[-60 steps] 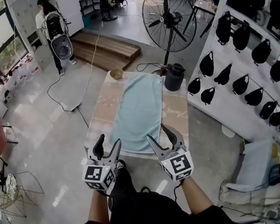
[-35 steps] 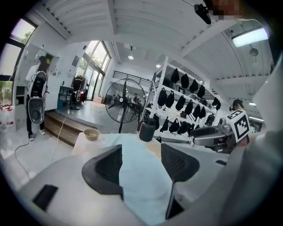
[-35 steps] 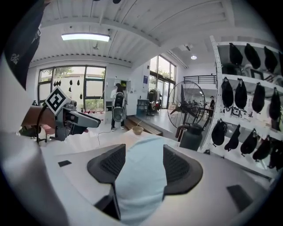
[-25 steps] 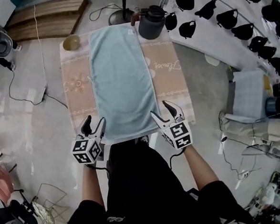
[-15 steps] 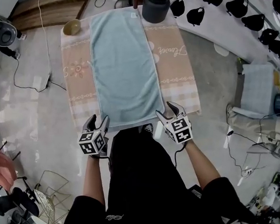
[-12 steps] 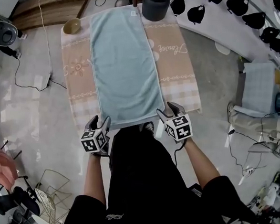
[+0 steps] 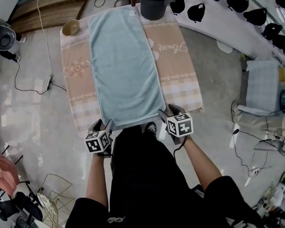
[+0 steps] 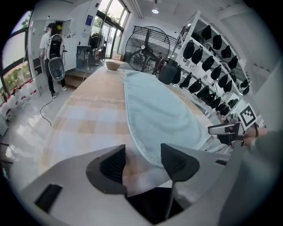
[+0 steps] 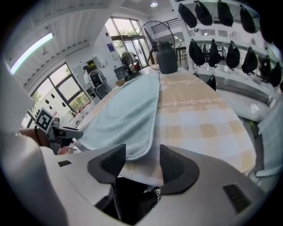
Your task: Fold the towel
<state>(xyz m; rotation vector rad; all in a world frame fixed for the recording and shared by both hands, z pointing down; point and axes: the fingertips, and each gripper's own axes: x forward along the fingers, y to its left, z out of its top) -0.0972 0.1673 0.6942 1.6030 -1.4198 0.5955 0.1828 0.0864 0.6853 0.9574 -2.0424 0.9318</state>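
**Pre-grasp at the towel's near corners; neither gripper has closed.**
The towel [image 7: 124, 66] lies flat and lengthwise on the cloth-covered surface [image 7: 183, 84], with its near hem at the fingers. Left gripper [image 8: 142, 161]: fingers [image 8: 179, 163] spread, with the near-left corner in the gap, nearer the right-hand finger. Right gripper [image 9: 138, 161]: fingers spread, with the near-right corner in the gap, nearer the left-hand finger. Recommendation: centre each corner between the fingers, pinch the towel only and not the cloth beneath, close both together and lift level.

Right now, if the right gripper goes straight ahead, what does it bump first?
Probably the towel: its near corner lies just ahead of the right gripper, in line with its open jaws, at the table edge.
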